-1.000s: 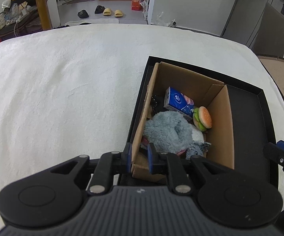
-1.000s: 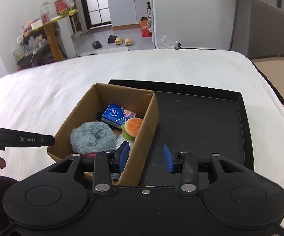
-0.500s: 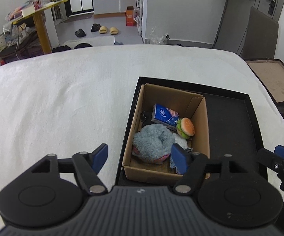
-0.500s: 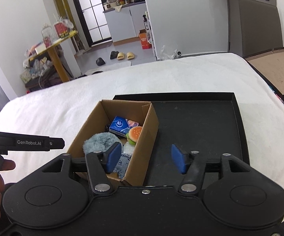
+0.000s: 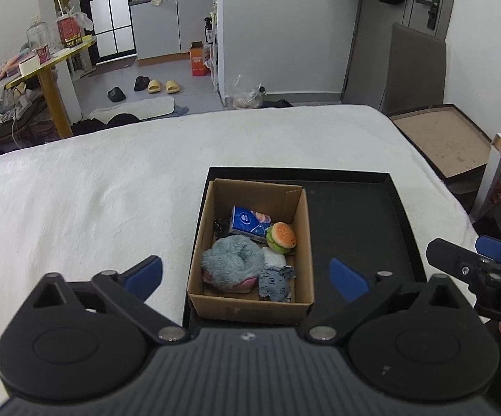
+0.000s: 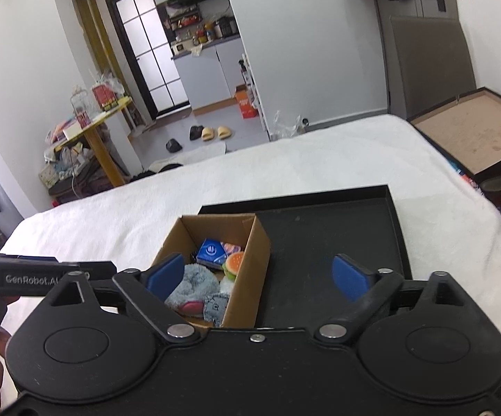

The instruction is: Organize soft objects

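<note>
change: left gripper (image 5: 247,274) and right gripper (image 6: 257,279) let go of cardboard box (image 5: 250,306), jaws opening wide, empty | place: lower centre, in black tray (image 5: 371,187) | meaning: box likely placed

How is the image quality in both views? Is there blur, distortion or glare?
Left wrist view: strong fisheye bending at the edges, dark corners, even soft daylight; the cardboard box and burger toy are sharp. Right wrist view: same bending, slightly softer overall, bright glow from the glass door; no harsh glare on the black tray.
</note>
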The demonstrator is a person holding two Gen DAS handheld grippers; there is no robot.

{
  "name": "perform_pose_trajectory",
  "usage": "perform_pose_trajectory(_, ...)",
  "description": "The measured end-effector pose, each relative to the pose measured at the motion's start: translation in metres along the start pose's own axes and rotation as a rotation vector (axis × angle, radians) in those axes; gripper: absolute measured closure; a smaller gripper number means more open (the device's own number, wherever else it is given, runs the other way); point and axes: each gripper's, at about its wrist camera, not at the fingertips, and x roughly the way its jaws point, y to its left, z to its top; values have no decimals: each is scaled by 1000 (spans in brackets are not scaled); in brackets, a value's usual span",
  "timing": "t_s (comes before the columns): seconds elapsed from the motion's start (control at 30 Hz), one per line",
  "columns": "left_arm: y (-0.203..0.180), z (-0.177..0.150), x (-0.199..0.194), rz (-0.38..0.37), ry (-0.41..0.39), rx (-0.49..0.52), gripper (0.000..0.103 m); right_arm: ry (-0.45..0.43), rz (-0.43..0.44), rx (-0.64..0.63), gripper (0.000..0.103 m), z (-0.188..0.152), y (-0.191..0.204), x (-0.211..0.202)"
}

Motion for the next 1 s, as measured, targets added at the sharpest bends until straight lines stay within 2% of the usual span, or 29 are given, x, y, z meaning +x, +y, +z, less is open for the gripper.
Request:
perform_pose_trajectory(0.13,-1,-4,-16,-17,-30,-6,0,-22,0,3,0,-1,1,-12)
perform_pose_trajectory(0.5,-6,-11,-52,6,-71,25,0,-59,-14,-9,0,3,6,-39)
perform_pose_trajectory(0.8,-7,-17,-81,-28,-92,14,0,-64,-98,15,0,0,5,-61)
perform_pose_trajectory(1.0,-7,-22,-101,-37,-122,4,0,-78,-110,-1,0,-4,10,-78)
